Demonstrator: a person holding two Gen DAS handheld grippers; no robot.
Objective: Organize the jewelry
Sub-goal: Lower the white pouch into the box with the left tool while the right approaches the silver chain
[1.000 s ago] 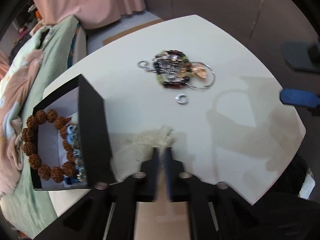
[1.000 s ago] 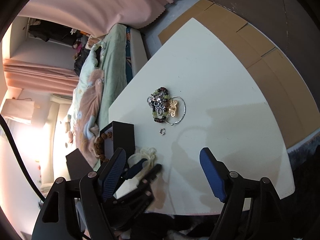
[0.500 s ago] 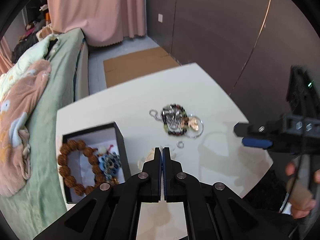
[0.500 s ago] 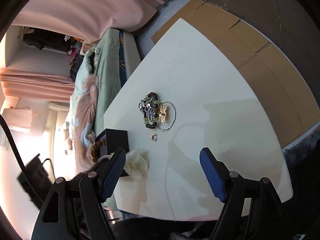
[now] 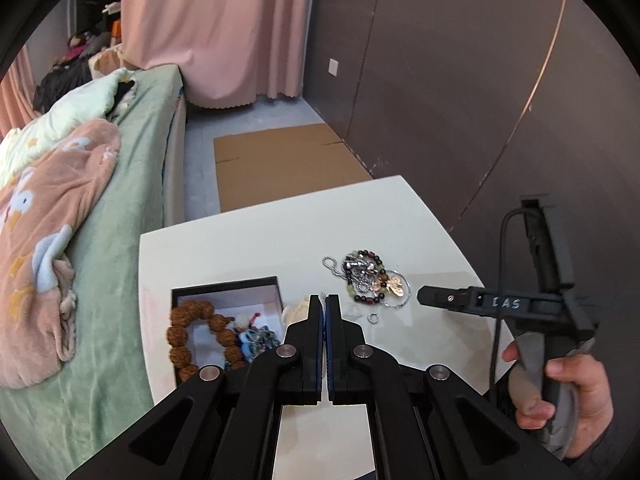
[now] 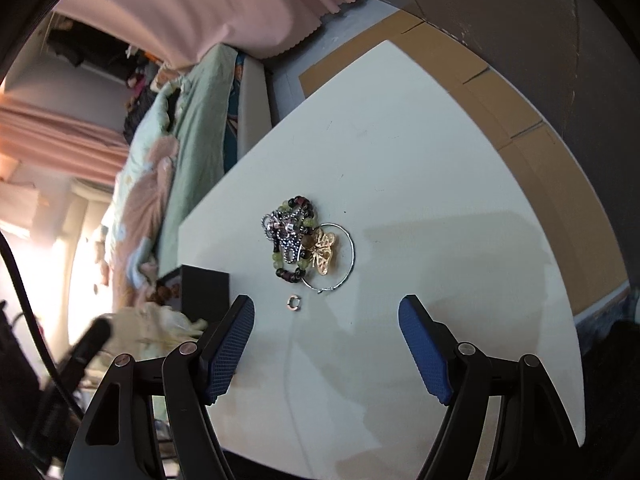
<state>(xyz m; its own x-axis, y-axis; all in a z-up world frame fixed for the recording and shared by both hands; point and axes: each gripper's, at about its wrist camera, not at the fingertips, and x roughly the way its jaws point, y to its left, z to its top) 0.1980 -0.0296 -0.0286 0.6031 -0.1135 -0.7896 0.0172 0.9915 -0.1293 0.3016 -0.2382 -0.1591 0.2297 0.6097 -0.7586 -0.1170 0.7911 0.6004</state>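
Your left gripper (image 5: 324,300) has its two black fingers pressed flat together with nothing pinched between them, raised above the near part of the white square table (image 5: 256,240). Your right gripper (image 6: 326,322) has its blue-padded fingers (image 6: 228,348) spread wide and empty, pointing down at the tabletop; in the left wrist view your hand (image 5: 560,392) wraps its grey handle at the right edge.

Look at the tangled pile of jewelry (image 6: 300,240): a bracelet of green and dark red beads, a knotted silver chain, a gold filigree butterfly pendant (image 6: 323,251) and a thin silver hoop (image 6: 330,258) lie heaped together near the middle of the table. A small silver open ring (image 6: 294,303) lies alone just on your side of the pile, apart from it, in the gap ahead of your open right fingers.

To the left stands the black open box with a white lining (image 5: 228,292). Inside it you can see a bracelet of large brown knobbly beads (image 5: 200,336) curled along the left part and a cluster of small blue and white beads (image 5: 256,338) at its right. A crumpled cream cloth pouch (image 5: 296,312) rests on the table just beside the box's right wall, partly hidden behind your closed left fingertips.

Beyond the table are a bed with green bedding (image 5: 132,184), a flat sheet of brown cardboard (image 5: 280,164) on the floor and a pink curtain (image 5: 224,28).
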